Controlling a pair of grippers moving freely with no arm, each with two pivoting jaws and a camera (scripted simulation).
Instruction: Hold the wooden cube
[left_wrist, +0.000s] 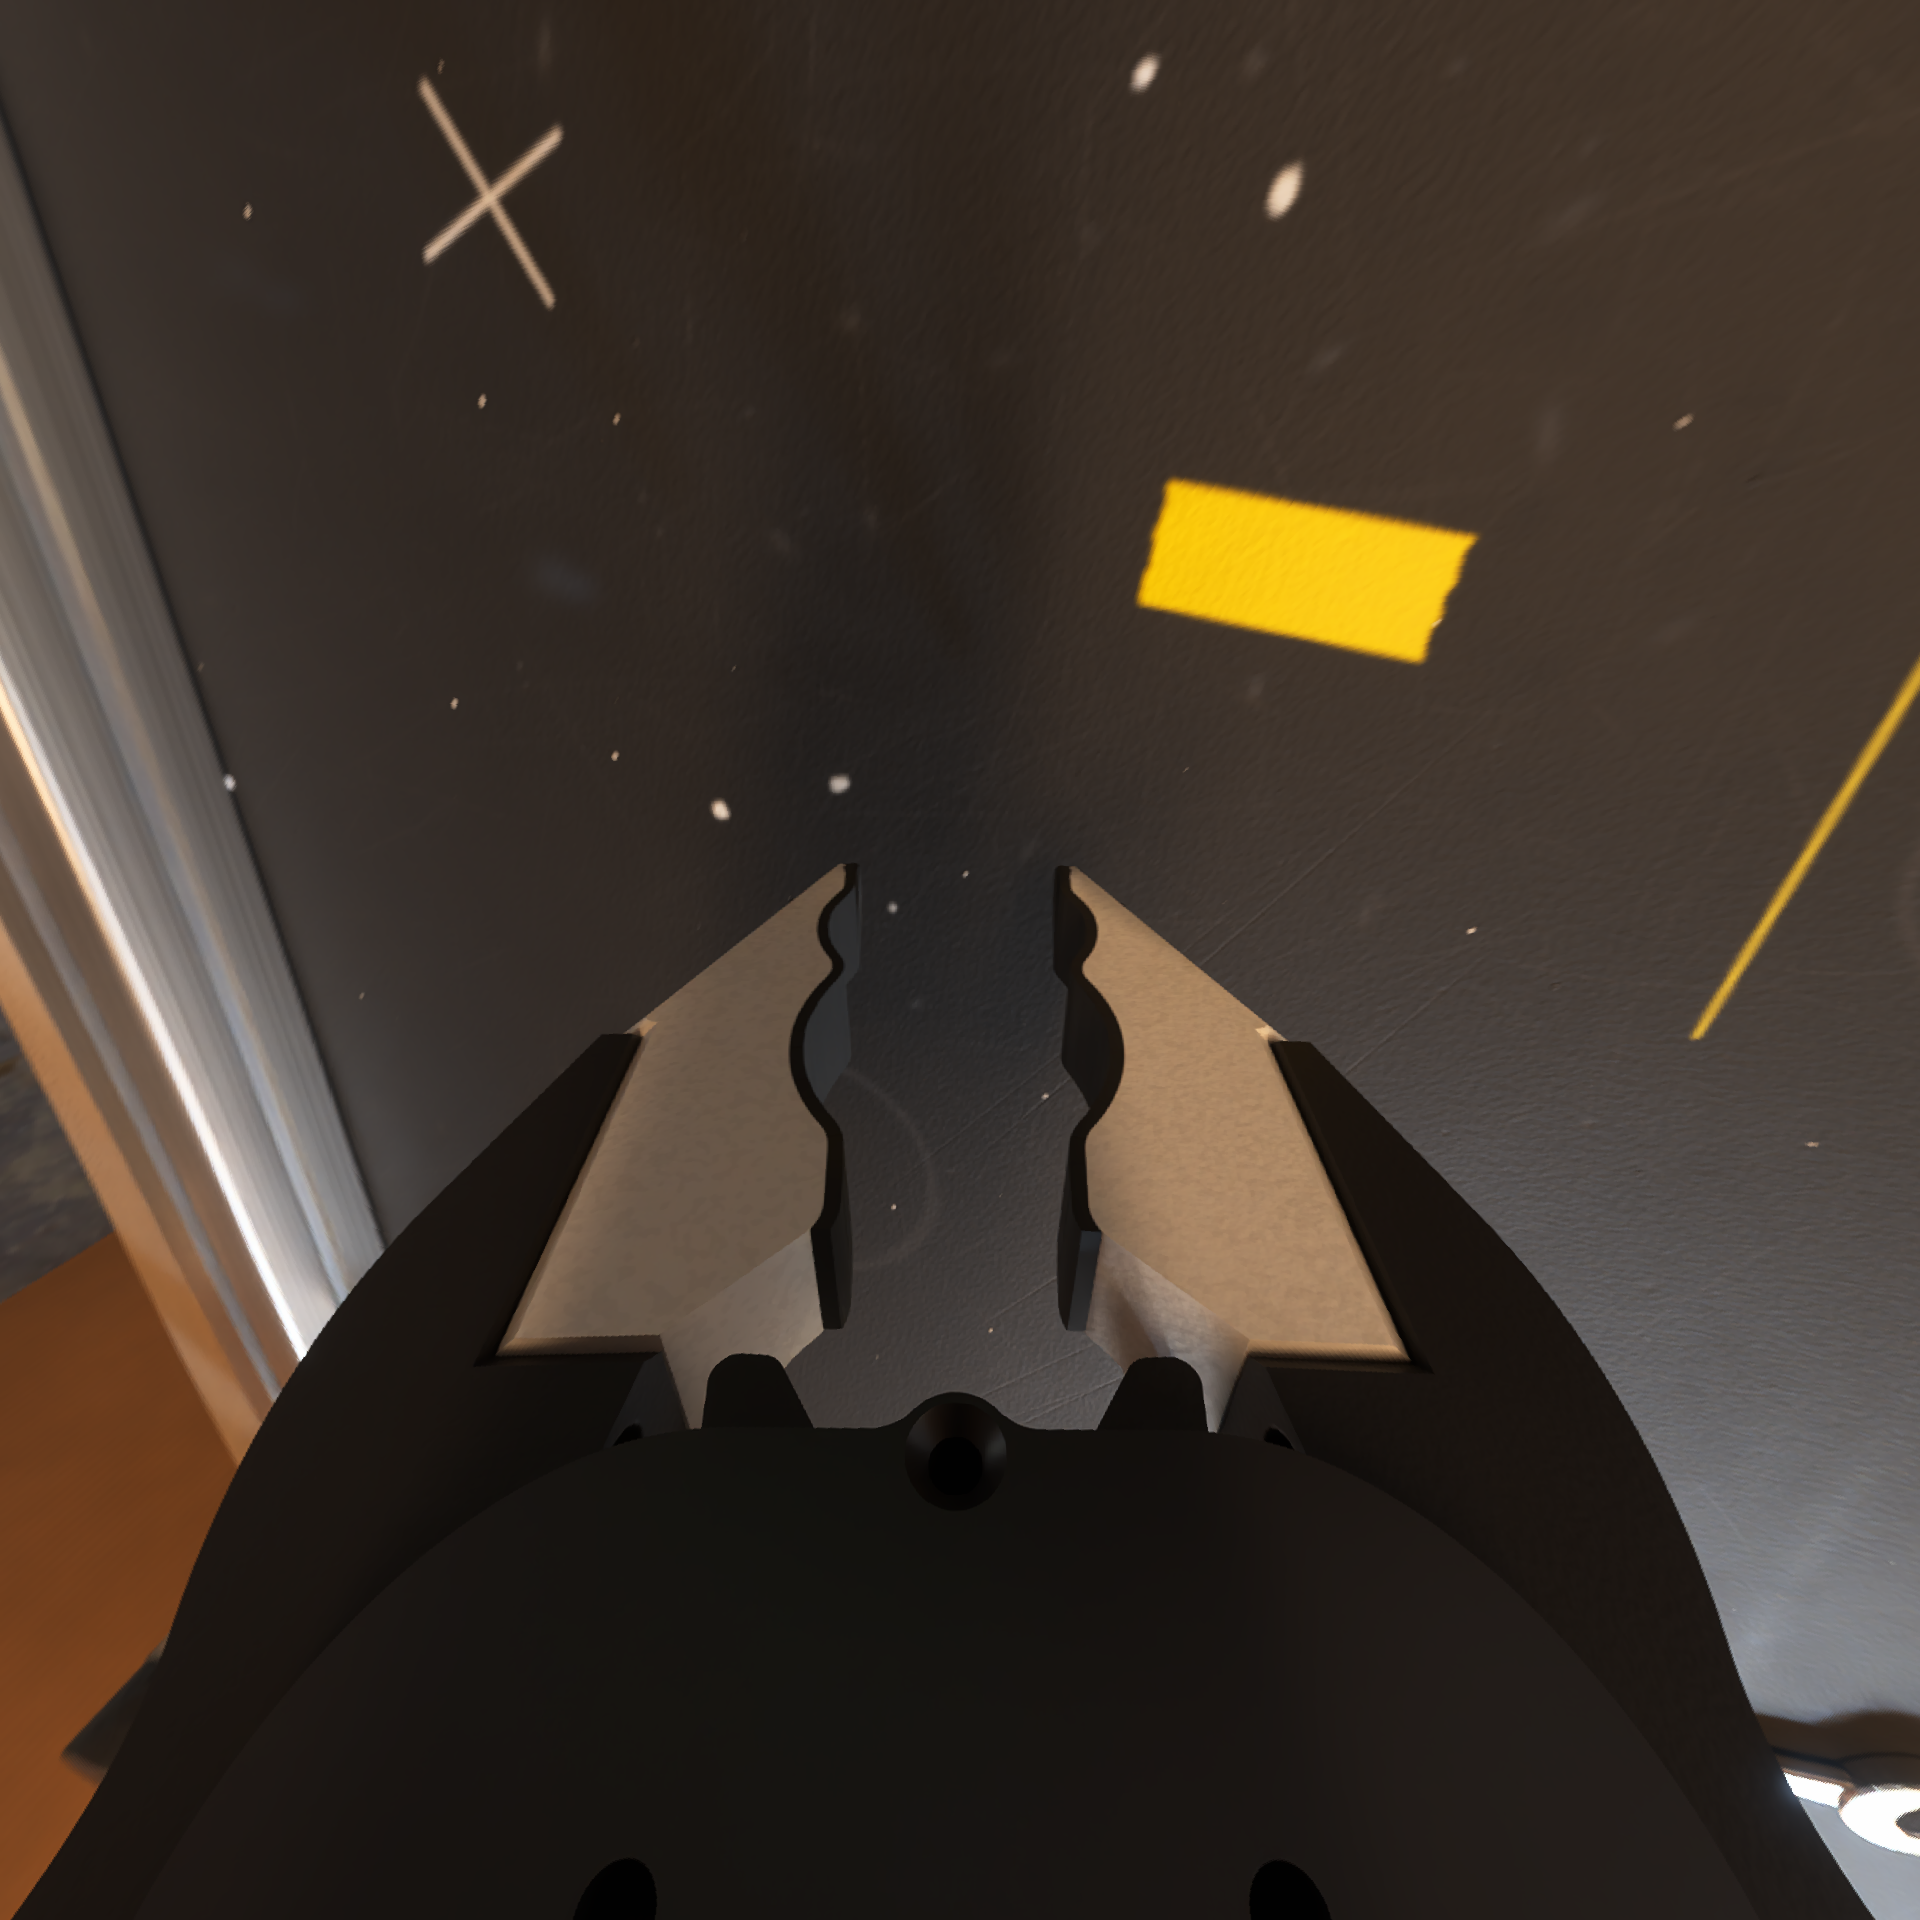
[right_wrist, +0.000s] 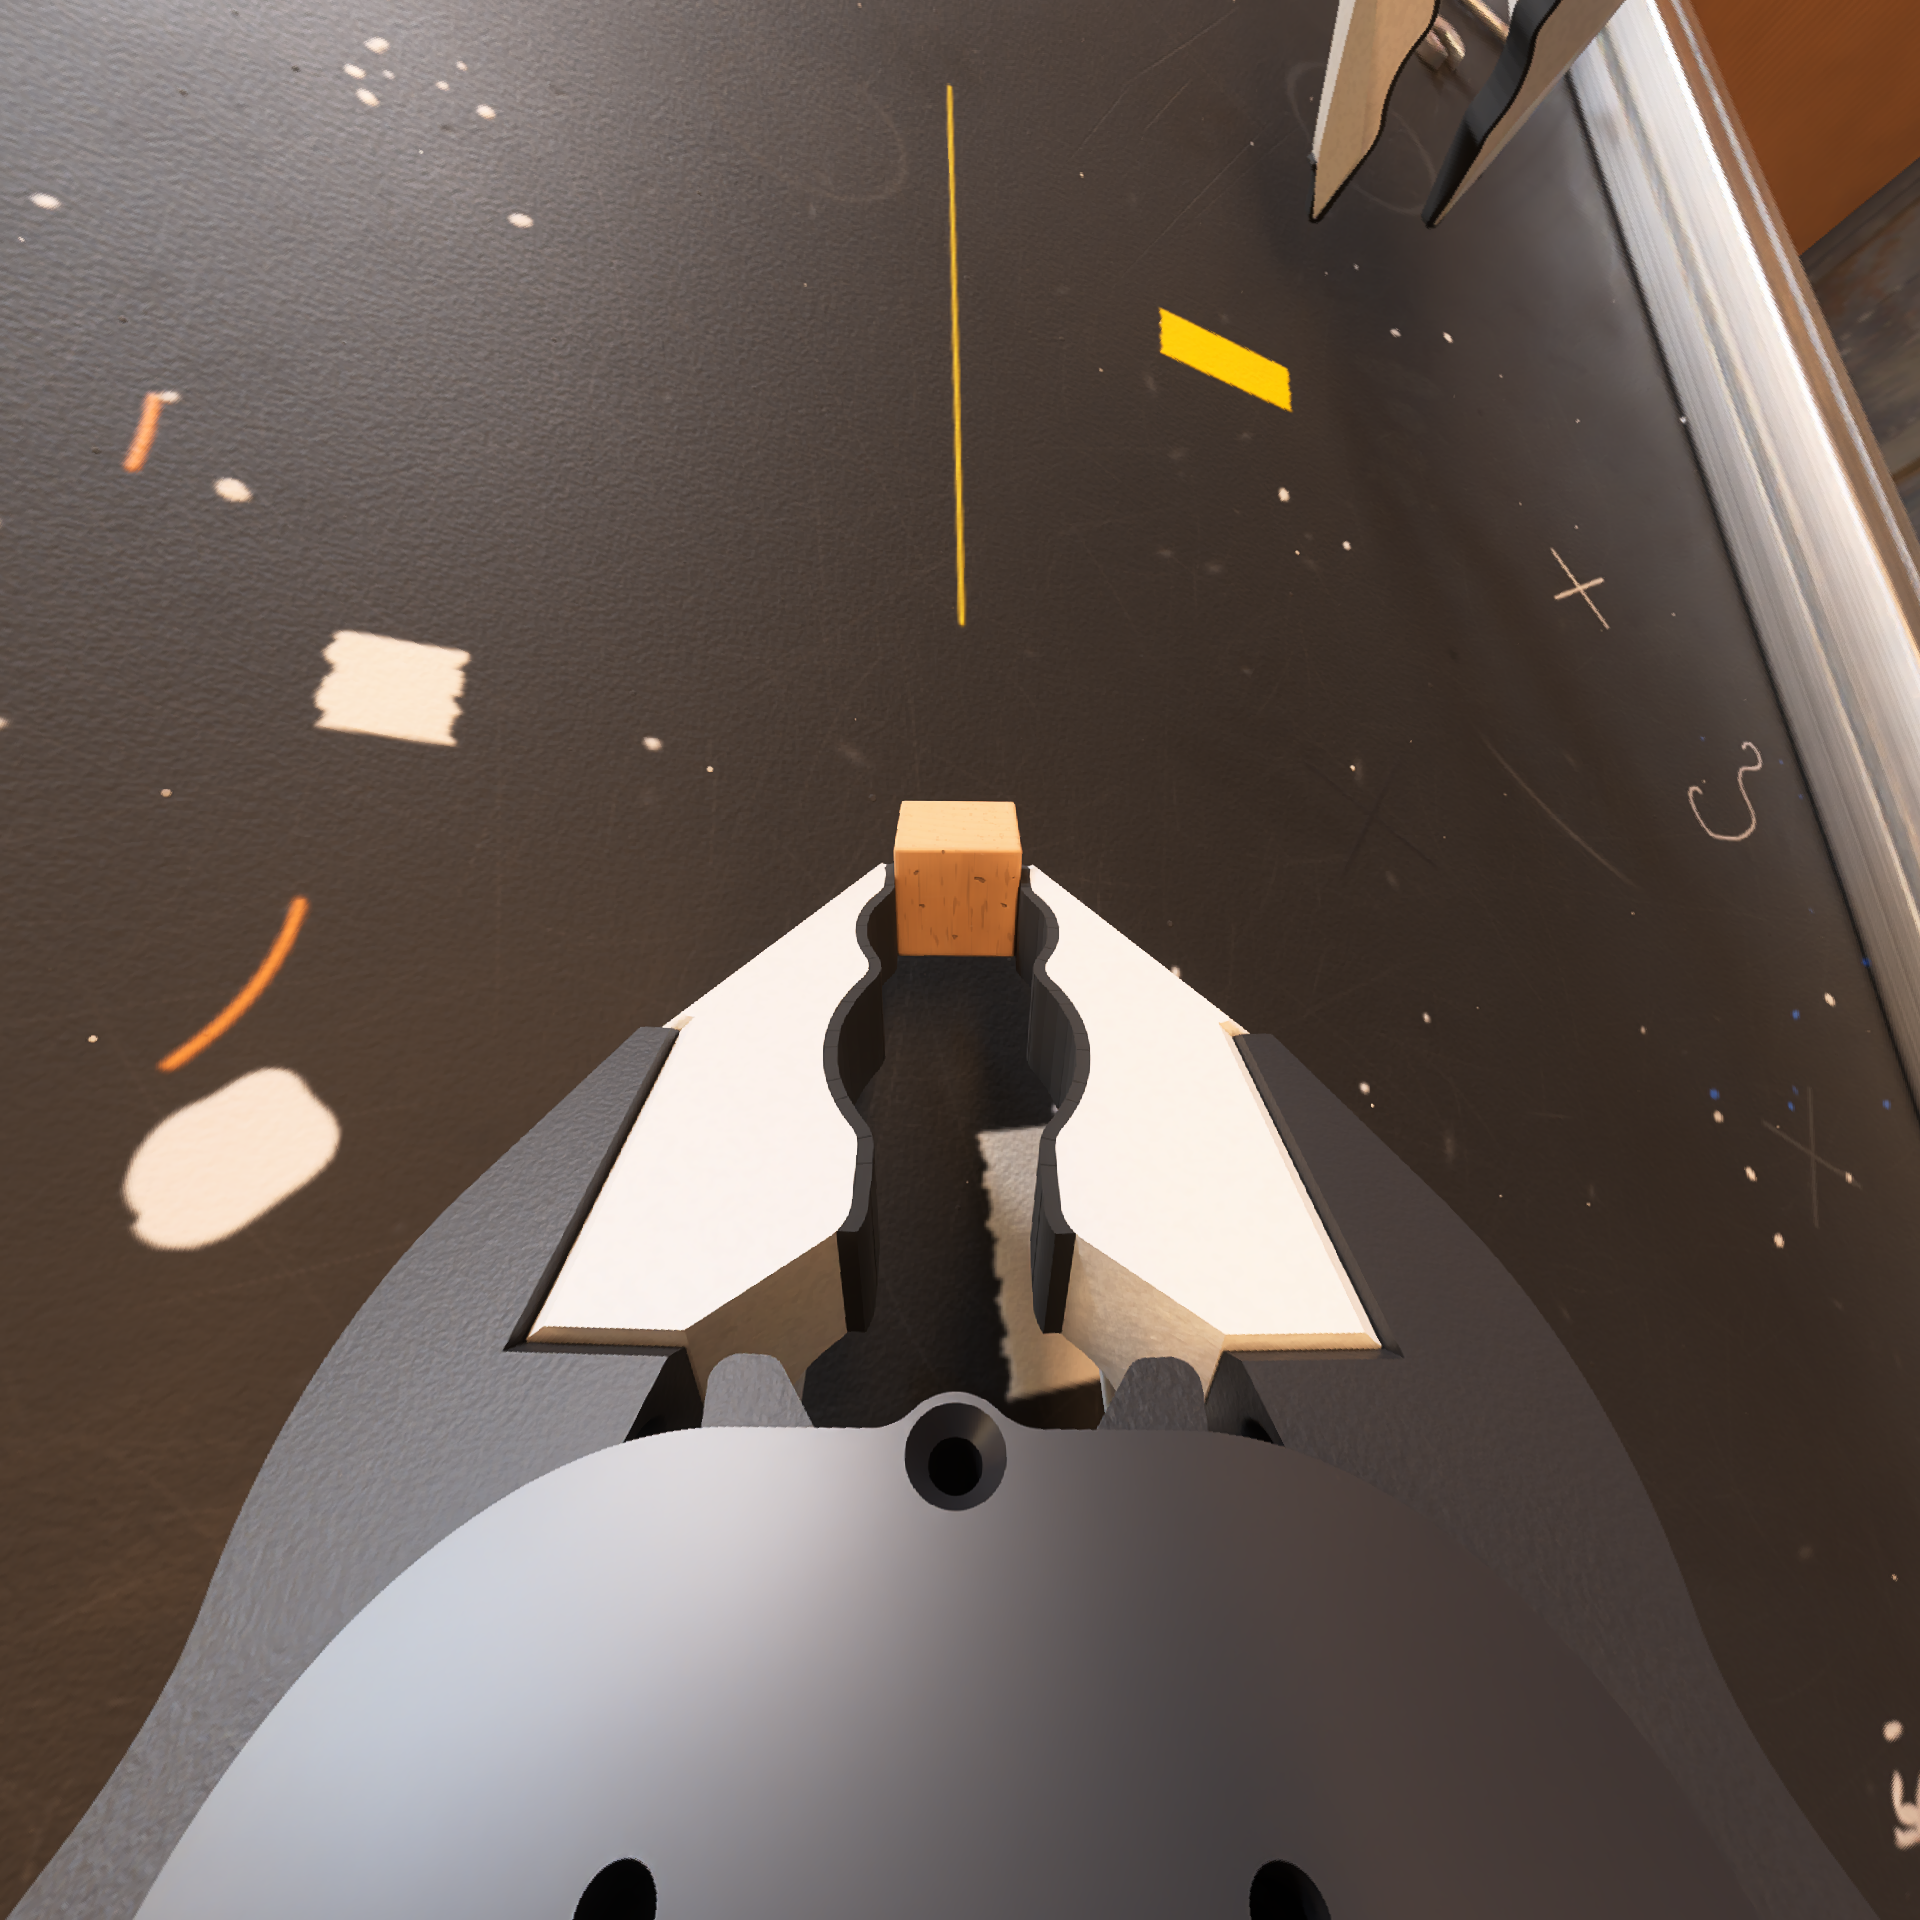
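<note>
Two flat opposite faces of the wooden cube (right_wrist: 956, 883), likely light, rigid and grippy, sit clenched between the right claw (right_wrist: 956, 899) tips above the dark surface (right_wrist: 623, 520), while the left claw (left_wrist: 956, 883) hangs released, empty.

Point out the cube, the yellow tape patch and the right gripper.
cube (right_wrist: 955, 909): right wrist view, near face.
yellow tape (right_wrist: 1224, 358): right wrist view, middle of patch.
right gripper (right_wrist: 955, 883): right wrist view, between its fingertips.
</note>
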